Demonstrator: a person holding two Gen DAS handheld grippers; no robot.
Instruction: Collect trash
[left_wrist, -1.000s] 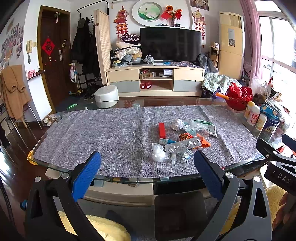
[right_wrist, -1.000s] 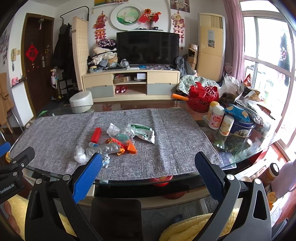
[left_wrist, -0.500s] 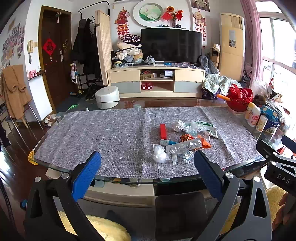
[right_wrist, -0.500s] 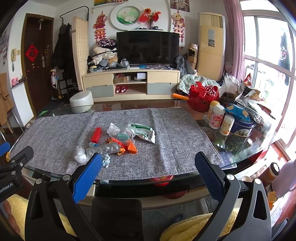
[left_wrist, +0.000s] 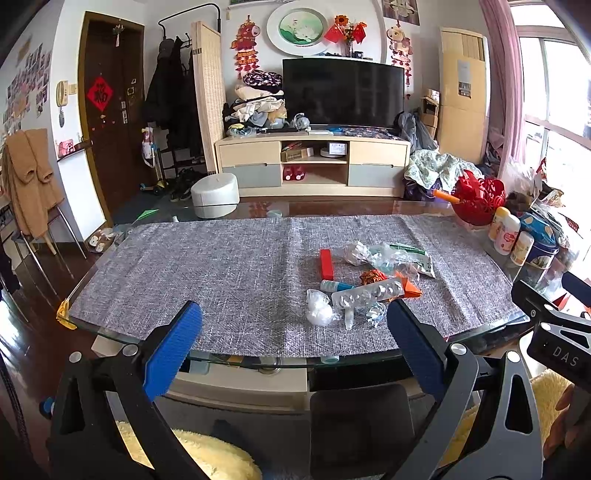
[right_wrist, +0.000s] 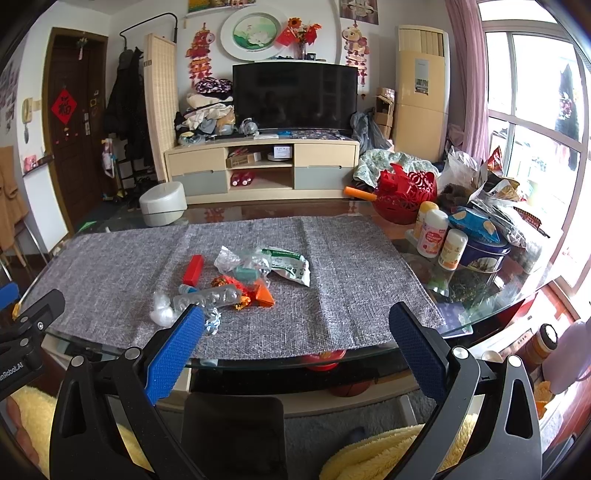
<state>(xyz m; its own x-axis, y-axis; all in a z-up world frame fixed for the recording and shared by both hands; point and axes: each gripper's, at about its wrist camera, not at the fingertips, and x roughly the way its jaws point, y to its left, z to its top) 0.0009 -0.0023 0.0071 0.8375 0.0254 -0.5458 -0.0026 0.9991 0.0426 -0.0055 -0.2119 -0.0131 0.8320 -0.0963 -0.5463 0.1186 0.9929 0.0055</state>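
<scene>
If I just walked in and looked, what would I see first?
Probably the little heap of trash in the middle of the gray table mat, with a bright red box and an empty pill sheet in it. Next, the red basket at the far right end of the table beside some bottles. Close up, the left gripper and the right gripper are both wide open, holding nothing.
</scene>
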